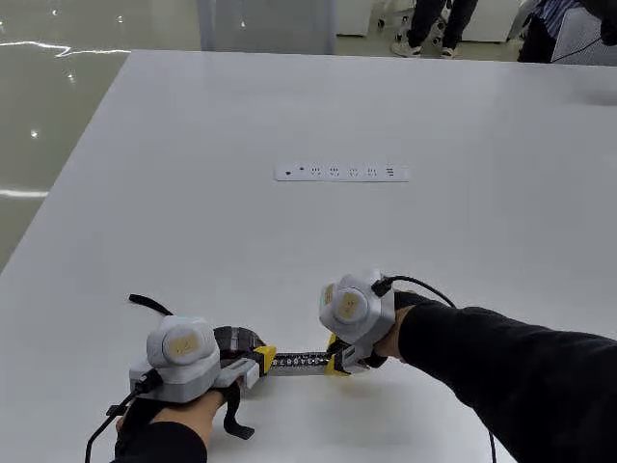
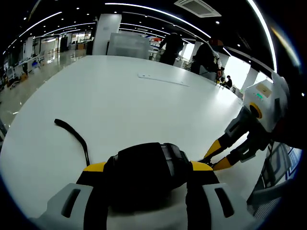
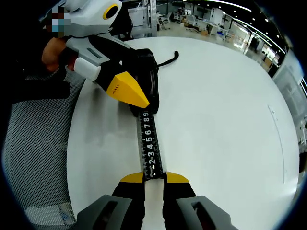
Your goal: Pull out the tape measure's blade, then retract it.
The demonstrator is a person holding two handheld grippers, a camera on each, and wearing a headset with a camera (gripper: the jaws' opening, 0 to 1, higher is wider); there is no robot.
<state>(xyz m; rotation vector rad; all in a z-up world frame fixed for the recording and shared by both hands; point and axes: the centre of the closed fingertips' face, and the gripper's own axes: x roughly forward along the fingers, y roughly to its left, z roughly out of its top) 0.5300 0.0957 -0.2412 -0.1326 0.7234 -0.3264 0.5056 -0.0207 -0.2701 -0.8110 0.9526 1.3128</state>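
At the lower left of the head view, the left gripper (image 2: 148, 166) has its jaws clamped round the black tape measure (image 1: 234, 340), steadying the case on the white table (image 1: 386, 116) so it can't slide, with the wrist strap (image 1: 149, 304) lying loose to the left. A short run of blade (image 1: 301, 361) stretches rightward to the lower middle, where the right gripper (image 3: 154, 178) pinches narrowly on the blade's end, a grip that looks meant for drawing it straight out. I'd say the pull is barely begun, with the retraction yet to come.
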